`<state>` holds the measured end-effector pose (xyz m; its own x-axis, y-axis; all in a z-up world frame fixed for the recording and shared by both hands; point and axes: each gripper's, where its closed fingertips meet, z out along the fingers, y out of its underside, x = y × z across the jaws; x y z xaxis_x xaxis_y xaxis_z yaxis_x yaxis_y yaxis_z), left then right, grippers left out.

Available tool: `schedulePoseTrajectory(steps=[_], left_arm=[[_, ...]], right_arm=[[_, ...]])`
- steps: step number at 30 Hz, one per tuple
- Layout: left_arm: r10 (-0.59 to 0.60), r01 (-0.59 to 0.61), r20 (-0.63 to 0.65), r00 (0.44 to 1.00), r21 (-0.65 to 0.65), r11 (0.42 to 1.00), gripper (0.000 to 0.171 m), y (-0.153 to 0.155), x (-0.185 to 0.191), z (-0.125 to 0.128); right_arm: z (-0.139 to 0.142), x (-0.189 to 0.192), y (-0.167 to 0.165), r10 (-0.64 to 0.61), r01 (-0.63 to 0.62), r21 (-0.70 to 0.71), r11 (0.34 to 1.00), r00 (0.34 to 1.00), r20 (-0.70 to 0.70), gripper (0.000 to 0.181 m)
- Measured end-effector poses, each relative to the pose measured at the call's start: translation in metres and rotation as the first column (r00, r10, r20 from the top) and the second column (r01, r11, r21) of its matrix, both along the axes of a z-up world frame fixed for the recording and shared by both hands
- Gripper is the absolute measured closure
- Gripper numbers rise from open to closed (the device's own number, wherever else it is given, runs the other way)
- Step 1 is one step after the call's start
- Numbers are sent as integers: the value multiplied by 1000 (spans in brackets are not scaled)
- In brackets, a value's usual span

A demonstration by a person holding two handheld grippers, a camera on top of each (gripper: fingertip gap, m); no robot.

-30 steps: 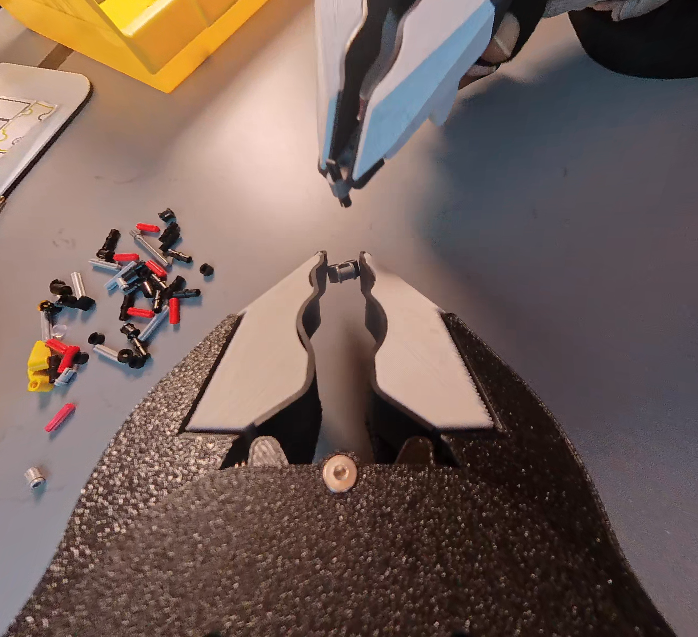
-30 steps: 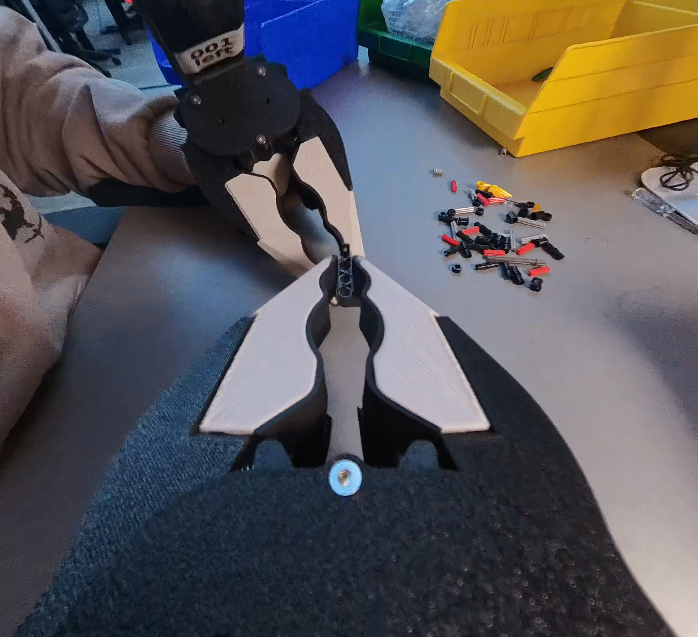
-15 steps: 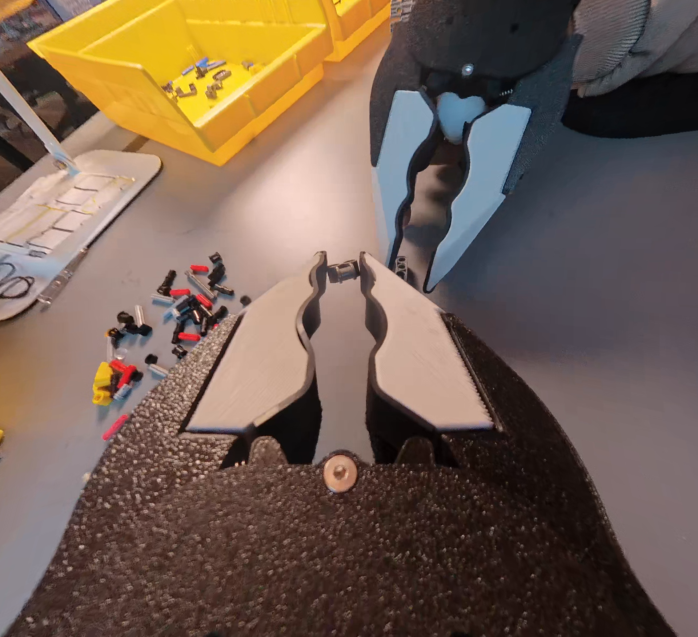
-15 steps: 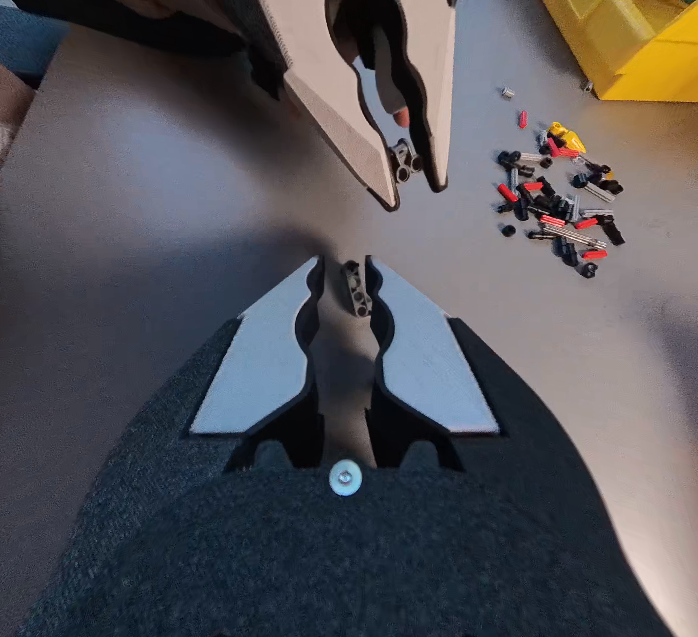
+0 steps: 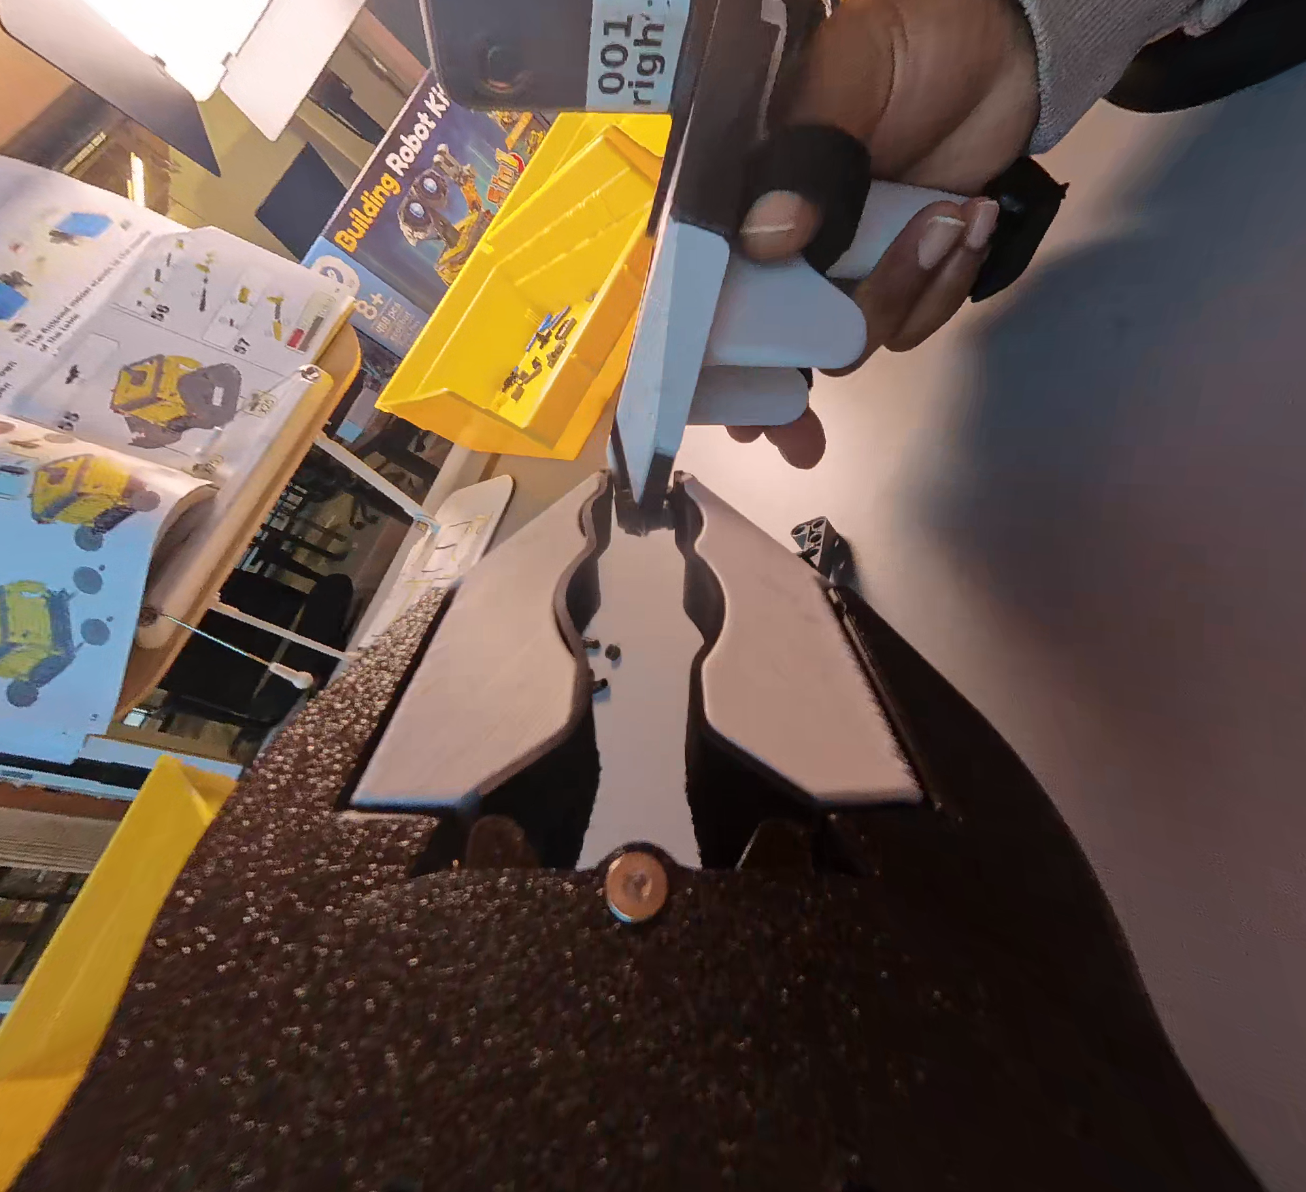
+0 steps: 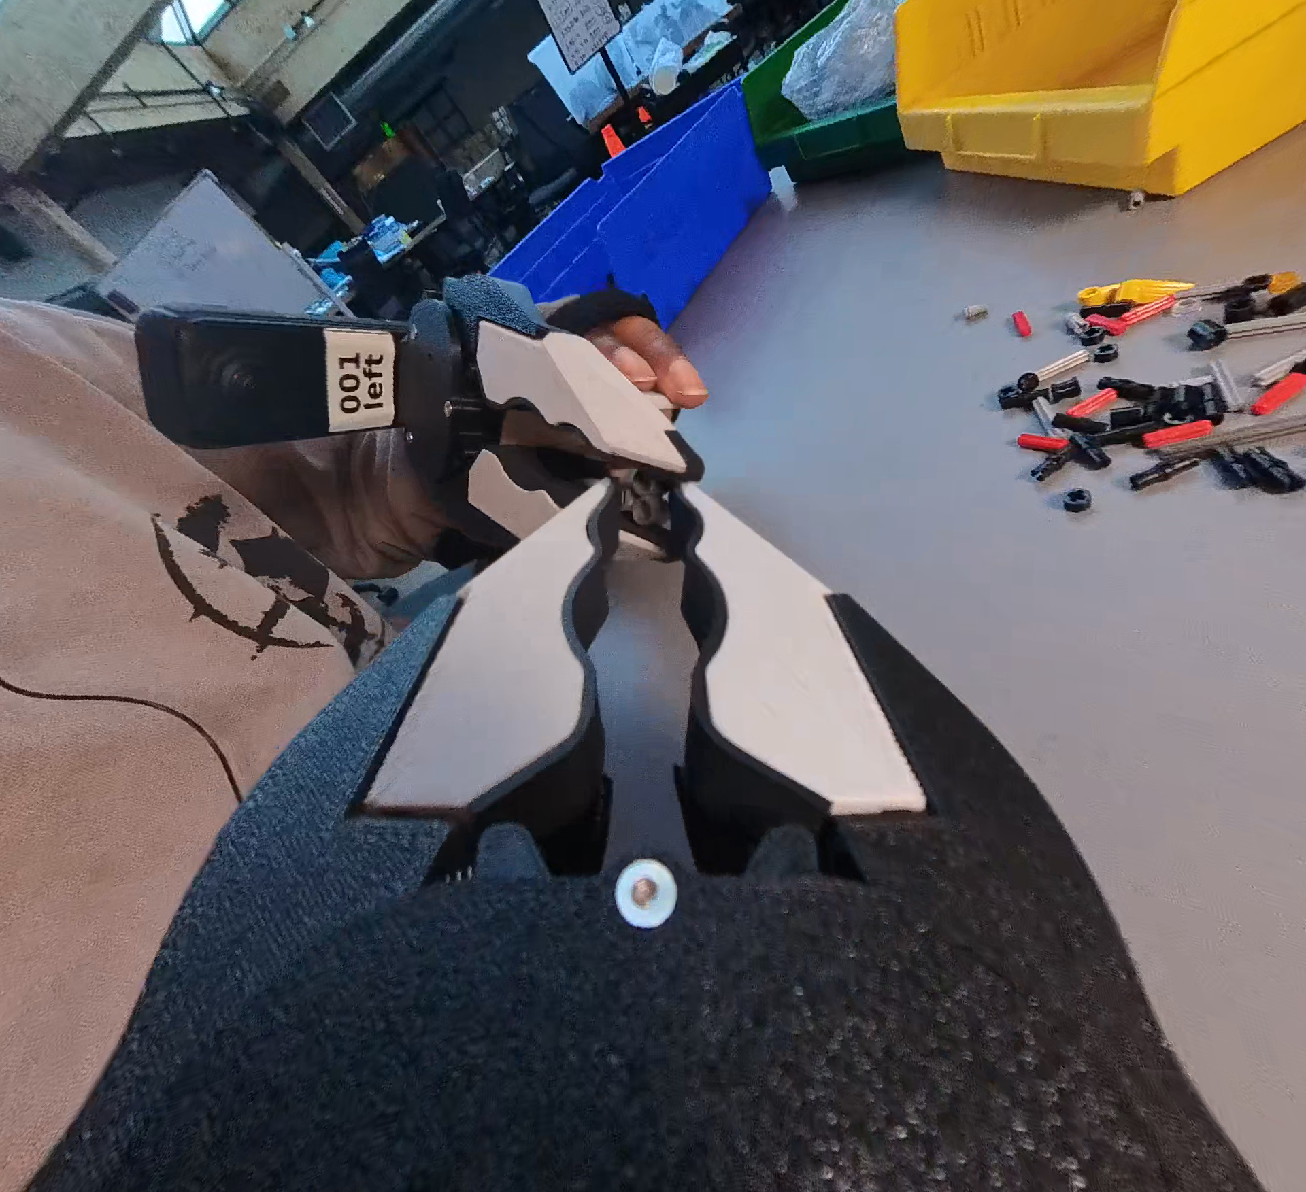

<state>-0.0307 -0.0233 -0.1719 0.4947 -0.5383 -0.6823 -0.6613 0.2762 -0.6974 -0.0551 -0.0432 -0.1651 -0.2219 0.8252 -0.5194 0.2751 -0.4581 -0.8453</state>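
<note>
My left gripper (image 5: pixel 642 498) is shut on a small dark connector (image 6: pixel 642 500), held above the grey table (image 6: pixel 919 593). My right gripper (image 6: pixel 643 502) meets it tip to tip and grips the same connector. In the left wrist view the right gripper (image 5: pixel 639 514) comes down from above and hides the connector. In the right wrist view the left gripper (image 6: pixel 661 473) comes in from the left. A short dark grey beam with holes (image 5: pixel 820 540) lies loose on the table just right of my left fingers.
A pile of small black, red and grey parts (image 6: pixel 1159 409) lies to the right. Yellow bins (image 6: pixel 1095 63) (image 5: pixel 537 338), a blue bin (image 6: pixel 657 218) and a green bin (image 6: pixel 820 126) stand at the back. An open instruction booklet (image 5: pixel 141 346) and a kit box (image 5: pixel 417 183) stand at the left.
My right gripper let the grey beam go onto the table, then closed on the connector in my left gripper. Both grippers rose and tilted, so both views now look more level.
</note>
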Motion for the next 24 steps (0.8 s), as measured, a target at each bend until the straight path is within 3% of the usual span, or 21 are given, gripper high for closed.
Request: schedulePoseTrajectory(steps=[5,8,11,14,16,19,22,24], left_arm=[[37,-29,66,997,-127,991,143,6,-7,-8],[41,-7,132,990,-249,969,138,6,-7,-16],[36,16,142,989,-349,937,137,3,-4,-29],[38,18,119,992,-436,900,137,0,-2,-44],[42,12,102,994,-476,879,137,0,-1,-53],[45,8,92,995,-509,860,139,0,1,-60],[43,16,96,994,-540,842,139,-2,2,-64],[49,19,106,993,-560,828,139,-3,2,-65]], right_arm=[[10,10,25,-77,79,79,994,997,-27,174],[15,27,75,-261,250,325,912,965,-9,173],[37,71,148,-531,461,551,695,846,-38,174],[71,145,221,-784,588,710,387,615,-82,174],[80,199,262,-887,560,789,252,459,-42,173],[67,263,315,-953,482,847,223,292,85,173],[42,304,350,-958,467,839,278,197,207,173],[41,317,358,-963,461,846,269,157,220,168]])
